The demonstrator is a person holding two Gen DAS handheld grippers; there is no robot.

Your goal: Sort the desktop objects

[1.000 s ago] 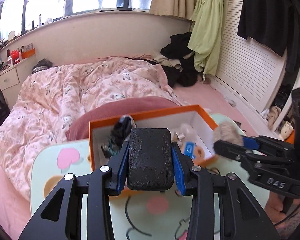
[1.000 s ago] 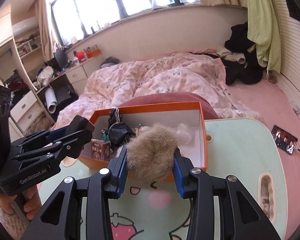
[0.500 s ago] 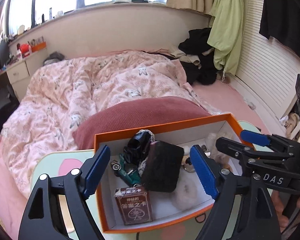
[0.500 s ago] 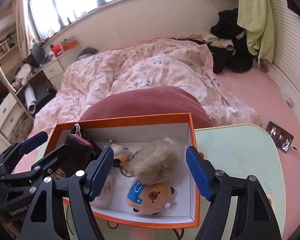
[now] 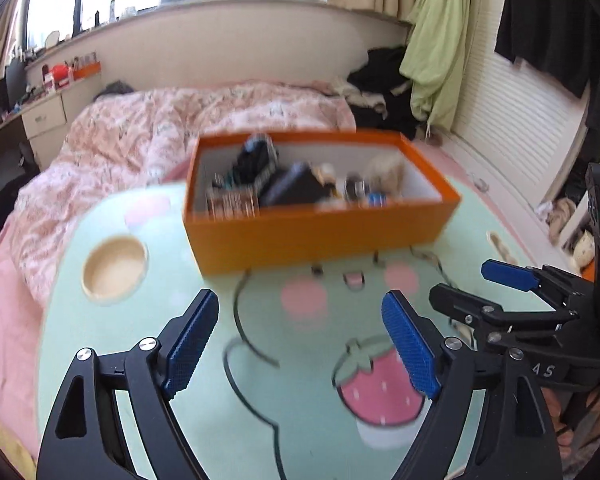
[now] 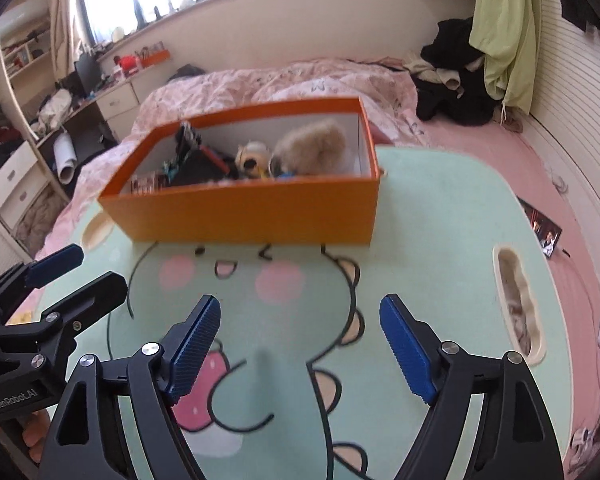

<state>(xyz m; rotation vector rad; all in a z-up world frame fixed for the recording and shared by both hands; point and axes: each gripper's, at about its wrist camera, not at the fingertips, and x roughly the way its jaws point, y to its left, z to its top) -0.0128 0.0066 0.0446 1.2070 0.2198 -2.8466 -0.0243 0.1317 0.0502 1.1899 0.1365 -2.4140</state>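
- One orange box (image 6: 252,204) stands at the far side of the mint-green cartoon-print counter (image 6: 440,216), its top open.
- Several small things lie inside it: a tan fluffy toy (image 6: 312,146) at the right end, a black pouch (image 6: 198,168) near the middle, a dark printed card box (image 5: 232,200) at the left end.
- Left gripper (image 5: 300,344) hovers over the counter on the near side of the box, jaws spread wide with nothing between them.
- Right gripper (image 6: 300,346) hangs just beside it, jaws opening and bare too.
- Beyond the counter lies a bed with a pink quilt (image 5: 148,128).
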